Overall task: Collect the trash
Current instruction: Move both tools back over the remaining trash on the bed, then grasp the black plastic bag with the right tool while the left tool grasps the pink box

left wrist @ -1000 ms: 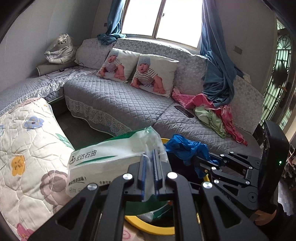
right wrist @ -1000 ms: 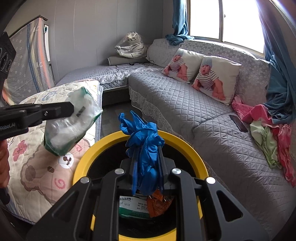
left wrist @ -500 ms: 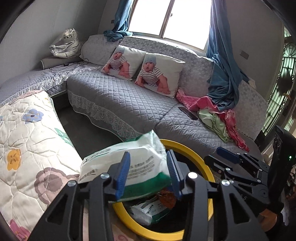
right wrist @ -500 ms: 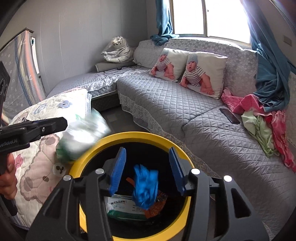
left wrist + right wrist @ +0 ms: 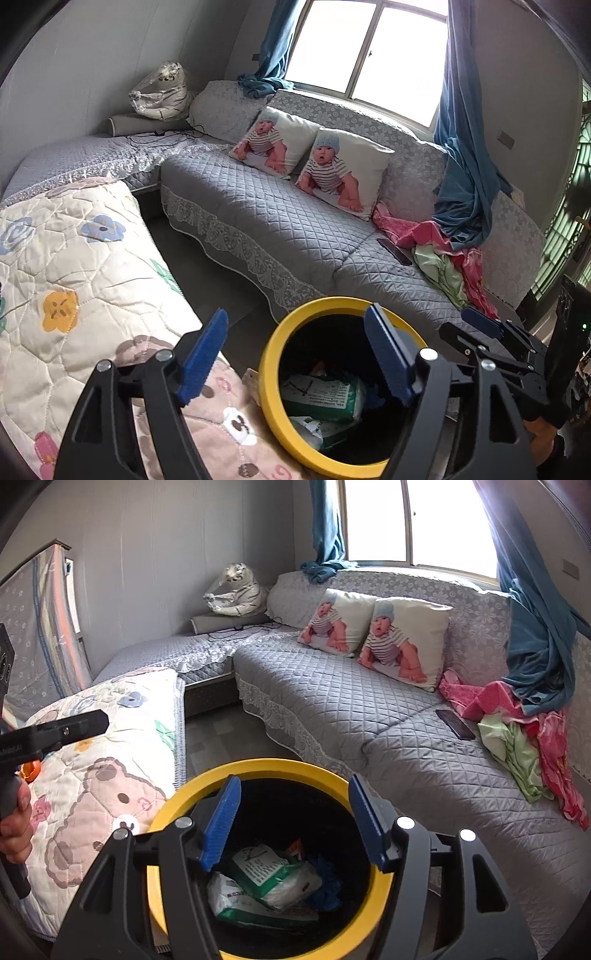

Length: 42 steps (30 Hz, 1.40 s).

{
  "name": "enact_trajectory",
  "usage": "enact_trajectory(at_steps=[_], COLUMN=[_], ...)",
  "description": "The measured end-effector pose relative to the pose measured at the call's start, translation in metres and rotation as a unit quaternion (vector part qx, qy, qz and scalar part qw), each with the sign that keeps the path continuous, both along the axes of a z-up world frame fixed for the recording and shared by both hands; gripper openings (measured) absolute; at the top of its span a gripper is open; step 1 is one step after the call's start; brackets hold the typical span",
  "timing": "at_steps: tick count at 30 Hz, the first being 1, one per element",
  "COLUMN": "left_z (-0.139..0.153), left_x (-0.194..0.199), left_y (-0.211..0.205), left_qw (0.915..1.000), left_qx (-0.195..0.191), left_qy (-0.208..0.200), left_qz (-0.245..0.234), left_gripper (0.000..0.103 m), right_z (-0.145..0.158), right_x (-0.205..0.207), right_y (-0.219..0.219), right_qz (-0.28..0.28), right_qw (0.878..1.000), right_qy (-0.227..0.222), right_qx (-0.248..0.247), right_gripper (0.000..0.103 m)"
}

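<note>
Round bin with glossy yellow plastic rim (image 5: 207, 775), matt black inside. White-green plastic wipes packs (image 5: 273, 875) in it, shiny crinkled film; crumpled blue glove (image 5: 327, 882) beside them, thin rubbery look. Matt black plastic right gripper (image 5: 293, 821) and left gripper (image 5: 295, 358), ridged blue pads (image 5: 221, 823), bright metal pins. Grey quilted cloth sofa cover (image 5: 351, 709), stitched diamonds, lace edge. Cream quilted floral blanket (image 5: 55, 277), soft matt cloth

The bin (image 5: 177, 808) stands on the floor between the quilted bed (image 5: 110, 746) on its left and the sofa (image 5: 369, 716) on its right. Inside the bin lie two wipe packets (image 5: 273, 875), one on the other, with a glove (image 5: 327, 882) beside them. Beyond the bin, two cushions (image 5: 406, 638) lean on the sofa back; a phone (image 5: 455, 723) and clothes (image 5: 517, 746) lie on its seat.
</note>
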<state>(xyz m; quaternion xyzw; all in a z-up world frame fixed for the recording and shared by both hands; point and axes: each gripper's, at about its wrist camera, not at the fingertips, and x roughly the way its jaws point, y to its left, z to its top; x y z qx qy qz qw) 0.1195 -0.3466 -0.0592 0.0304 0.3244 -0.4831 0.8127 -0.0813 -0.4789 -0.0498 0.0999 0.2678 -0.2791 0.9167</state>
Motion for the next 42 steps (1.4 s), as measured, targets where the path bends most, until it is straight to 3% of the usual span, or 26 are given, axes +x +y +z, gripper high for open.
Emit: enact_trajectory(at_steps=[9,15,21,28,32,37,42], left_z=[0.016,0.015,0.007,-0.004,-0.010,-0.021,-0.032], left_x=[0.052,0.087,0.114,0.148,0.163,0.185,0.200], left_y=[0.084,0.162,0.248,0.331,0.357,0.379,0.378], left_qw=[0.9940,0.9818,0.9642,0.9461,0.9440,0.9494,0.9610], left_qx=[0.005,0.019,0.035,0.054,0.076,0.097,0.126], left_qy=[-0.030,-0.042,-0.049,-0.050,-0.055,-0.053,-0.043], left_qz=[0.105,0.184,0.258,0.315,0.316,0.294,0.243], left_gripper=[0.081,0.081,0.081,0.081,0.081,0.081,0.081], right_z=[0.011,0.011,0.015,0.018,0.015,0.005,-0.006], right_x=[0.054,0.106,0.162,0.225,0.260,0.298,0.331], right_y=[0.045,0.081,0.138,0.208,0.244,0.275,0.297], right_qz=[0.091,0.161,0.245,0.343,0.381,0.416,0.432], right_qw=[0.995,0.987,0.969,0.939,0.924,0.909,0.900], right_qy=[0.000,0.003,0.000,0.004,0.017,0.038,0.059], right_qx=[-0.026,-0.012,-0.016,-0.013,-0.014,0.001,-0.002], right_gripper=[0.067,0.070,0.070,0.070,0.070,0.070,0.069])
